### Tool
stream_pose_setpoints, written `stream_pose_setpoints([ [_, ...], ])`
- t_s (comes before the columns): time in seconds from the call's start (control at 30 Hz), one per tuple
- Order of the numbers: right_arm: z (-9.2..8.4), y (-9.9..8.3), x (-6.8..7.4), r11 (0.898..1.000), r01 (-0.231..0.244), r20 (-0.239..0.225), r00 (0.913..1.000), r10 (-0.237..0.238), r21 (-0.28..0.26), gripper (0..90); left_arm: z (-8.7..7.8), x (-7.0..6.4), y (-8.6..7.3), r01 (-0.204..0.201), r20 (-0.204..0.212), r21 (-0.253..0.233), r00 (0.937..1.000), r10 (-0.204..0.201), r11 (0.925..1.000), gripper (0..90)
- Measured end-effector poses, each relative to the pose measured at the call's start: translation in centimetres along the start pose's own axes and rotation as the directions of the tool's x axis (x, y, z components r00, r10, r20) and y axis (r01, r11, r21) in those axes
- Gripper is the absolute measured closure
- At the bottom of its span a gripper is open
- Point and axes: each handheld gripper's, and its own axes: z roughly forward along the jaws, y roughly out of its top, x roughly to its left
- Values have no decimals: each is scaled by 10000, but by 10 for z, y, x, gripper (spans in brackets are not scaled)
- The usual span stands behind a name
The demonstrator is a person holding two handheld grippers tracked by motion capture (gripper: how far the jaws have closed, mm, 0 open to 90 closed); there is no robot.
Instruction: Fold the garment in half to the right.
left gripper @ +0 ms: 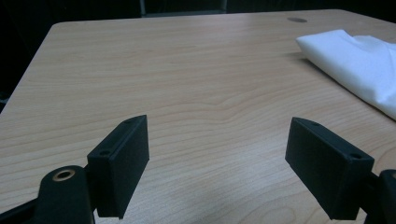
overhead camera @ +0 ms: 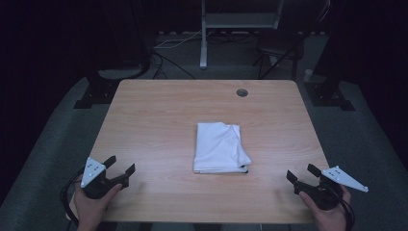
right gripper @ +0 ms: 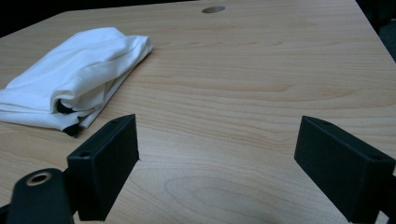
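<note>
High view: folded white cloth (overhead camera: 220,147) lies mid-table, nearer the front edge; left gripper (overhead camera: 121,171) and right gripper (overhead camera: 300,173), both wide open and empty, risk pinching one layer, undoing the fold.

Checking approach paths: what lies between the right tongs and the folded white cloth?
Nothing: bare wooden table separates the right tongs from the folded white cloth, as the right gripper view and high view show.

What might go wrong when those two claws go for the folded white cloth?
The folded white cloth lies in loose layers, so open jaws may pinch only the top one and undo the fold. The left gripper and right gripper sit far apart from it, so uneven reaches could drag it across the table.
</note>
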Motion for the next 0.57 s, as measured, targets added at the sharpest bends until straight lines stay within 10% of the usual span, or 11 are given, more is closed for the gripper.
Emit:
stream_pose_setpoints([
  [0.57,1,0,1,9999,81,9,10000,-81,95,131,0,-1,0,-37,-43,-27,10000,37,10000,213],
])
